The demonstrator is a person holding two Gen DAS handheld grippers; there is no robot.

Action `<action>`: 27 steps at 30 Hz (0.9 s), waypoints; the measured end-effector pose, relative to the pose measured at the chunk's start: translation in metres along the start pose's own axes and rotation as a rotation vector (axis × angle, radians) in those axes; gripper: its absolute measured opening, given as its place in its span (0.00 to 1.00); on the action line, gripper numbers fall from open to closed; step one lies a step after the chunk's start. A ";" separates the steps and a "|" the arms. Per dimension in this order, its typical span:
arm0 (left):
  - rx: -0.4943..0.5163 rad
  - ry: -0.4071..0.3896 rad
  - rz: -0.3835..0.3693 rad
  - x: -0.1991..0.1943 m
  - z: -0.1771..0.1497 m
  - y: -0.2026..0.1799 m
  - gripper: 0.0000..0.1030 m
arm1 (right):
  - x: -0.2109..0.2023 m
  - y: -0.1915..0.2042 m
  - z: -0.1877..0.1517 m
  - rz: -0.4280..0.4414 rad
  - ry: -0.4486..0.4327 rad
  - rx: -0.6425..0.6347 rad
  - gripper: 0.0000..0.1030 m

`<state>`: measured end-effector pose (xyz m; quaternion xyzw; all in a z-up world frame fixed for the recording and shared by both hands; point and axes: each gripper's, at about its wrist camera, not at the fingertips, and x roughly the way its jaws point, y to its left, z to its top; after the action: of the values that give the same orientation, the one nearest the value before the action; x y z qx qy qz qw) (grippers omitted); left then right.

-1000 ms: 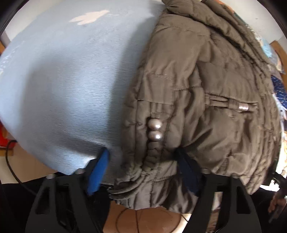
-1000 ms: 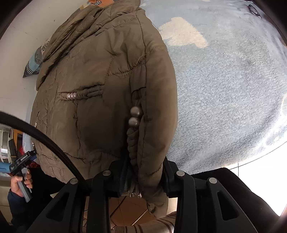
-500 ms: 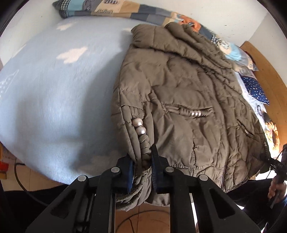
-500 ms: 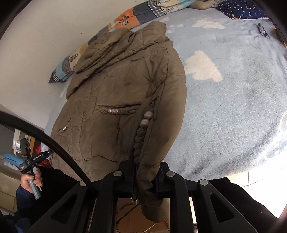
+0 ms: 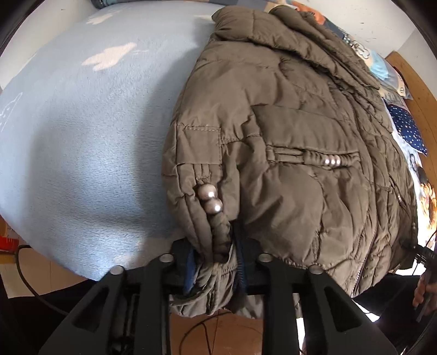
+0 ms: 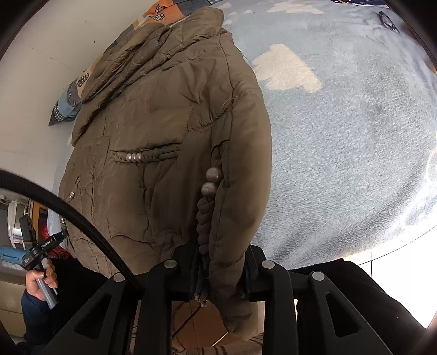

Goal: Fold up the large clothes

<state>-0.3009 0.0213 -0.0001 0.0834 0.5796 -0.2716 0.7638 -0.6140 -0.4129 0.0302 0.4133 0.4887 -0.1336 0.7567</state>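
A brown padded jacket [image 5: 286, 142] lies face up on a light blue blanket [image 5: 82, 131], collar far, hem near. My left gripper [image 5: 217, 262] is shut on the jacket's left sleeve cuff, just below two silver beads [image 5: 210, 200]. In the right wrist view the same jacket [image 6: 153, 142] fills the left half. My right gripper [image 6: 218, 270] is shut on the right sleeve cuff, below two grey beads [image 6: 210, 181]. Both cuffs hang over the bed's near edge.
Patterned pillows [image 6: 68, 106] lie by the white wall beyond the collar. A wooden headboard [image 5: 418, 90] and a dark dotted pillow [image 5: 407, 128] are at the far right. Eyeglasses [image 6: 386, 20] lie on the blanket [image 6: 341, 136]. Wooden floor and cables show below the bed.
My left gripper closed on the left cuff, rose briefly, then came lower and closer to the jacket. My right gripper kept its hold on the right cuff, also moving up then down.
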 end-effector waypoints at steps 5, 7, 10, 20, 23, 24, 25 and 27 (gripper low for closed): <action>0.019 0.009 -0.005 0.008 0.004 -0.001 0.24 | 0.006 0.002 0.007 -0.029 0.002 0.003 0.43; 0.047 -0.017 -0.014 0.000 0.003 -0.005 0.19 | 0.004 0.007 0.007 -0.008 -0.007 -0.034 0.21; 0.070 -0.072 -0.047 -0.016 0.002 -0.008 0.17 | -0.011 0.018 0.004 0.013 -0.058 -0.114 0.19; 0.233 -0.302 -0.166 -0.091 0.020 -0.020 0.17 | -0.060 0.036 0.007 0.098 -0.260 -0.215 0.18; 0.248 -0.320 -0.206 -0.103 0.025 -0.015 0.17 | -0.074 0.042 0.012 0.091 -0.325 -0.250 0.18; 0.263 -0.327 -0.210 -0.106 0.029 -0.017 0.17 | -0.078 0.044 0.012 0.092 -0.341 -0.255 0.18; 0.272 -0.330 -0.212 -0.111 0.027 -0.015 0.17 | -0.082 0.045 0.015 0.094 -0.356 -0.257 0.18; 0.292 -0.340 -0.221 -0.116 0.031 -0.017 0.17 | -0.088 0.048 0.020 0.100 -0.388 -0.263 0.18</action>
<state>-0.3050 0.0304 0.1211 0.0823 0.4028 -0.4446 0.7958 -0.6152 -0.4157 0.1319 0.3015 0.3263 -0.1081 0.8894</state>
